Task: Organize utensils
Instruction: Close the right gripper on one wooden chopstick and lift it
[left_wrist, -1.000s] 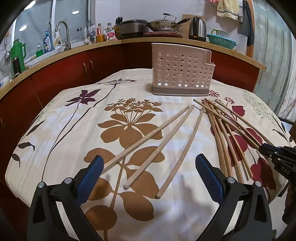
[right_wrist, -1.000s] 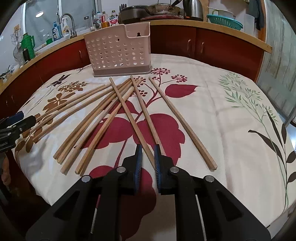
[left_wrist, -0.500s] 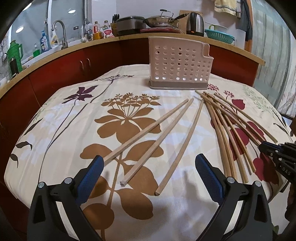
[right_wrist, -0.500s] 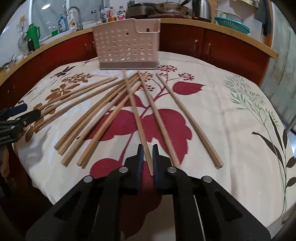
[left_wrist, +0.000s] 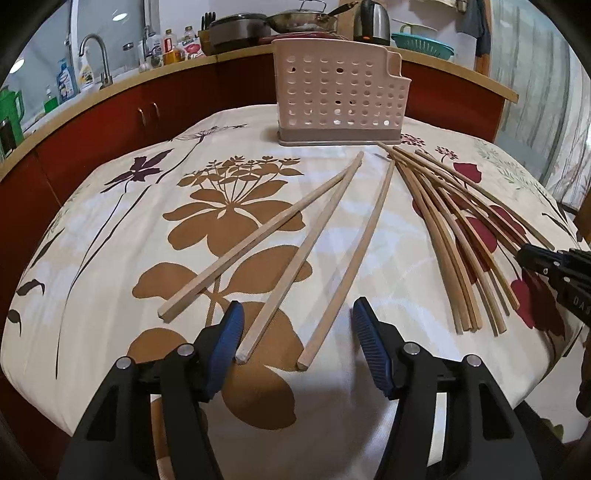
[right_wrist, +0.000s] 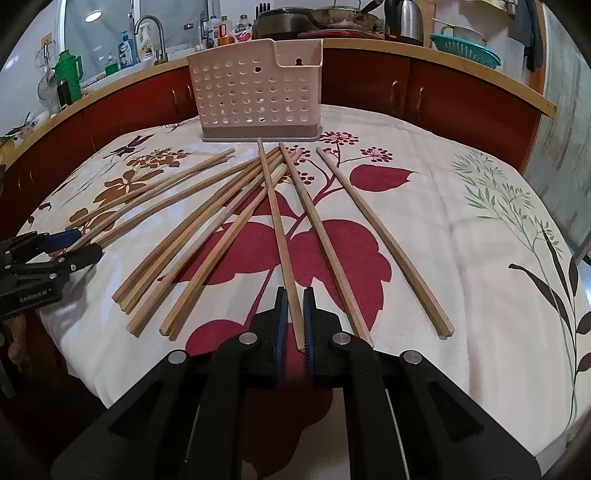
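Observation:
Several wooden chopsticks lie fanned on a floral tablecloth. A pink perforated utensil holder (left_wrist: 338, 98) (right_wrist: 258, 94) stands upright at the far side. My left gripper (left_wrist: 297, 328) is closing around the near ends of two chopsticks (left_wrist: 308, 258) (left_wrist: 349, 264); its pads do not press them. A third chopstick (left_wrist: 258, 240) lies just left of it. My right gripper (right_wrist: 294, 314) is shut on the near end of one chopstick (right_wrist: 279, 236), which still lies on the cloth. The left gripper also shows at the left edge of the right wrist view (right_wrist: 79, 243).
A bundle of chopsticks (left_wrist: 454, 236) lies between the two grippers. Red cabinets and a wooden counter (right_wrist: 443, 61) curve behind the table, carrying a kettle, pans and a teal colander (right_wrist: 465, 44). The table's near edge drops off under both grippers.
My left gripper's jaws have narrowed from wide open and moved forward over two chopstick ends. The right gripper closed from a narrow gap onto its chopstick.

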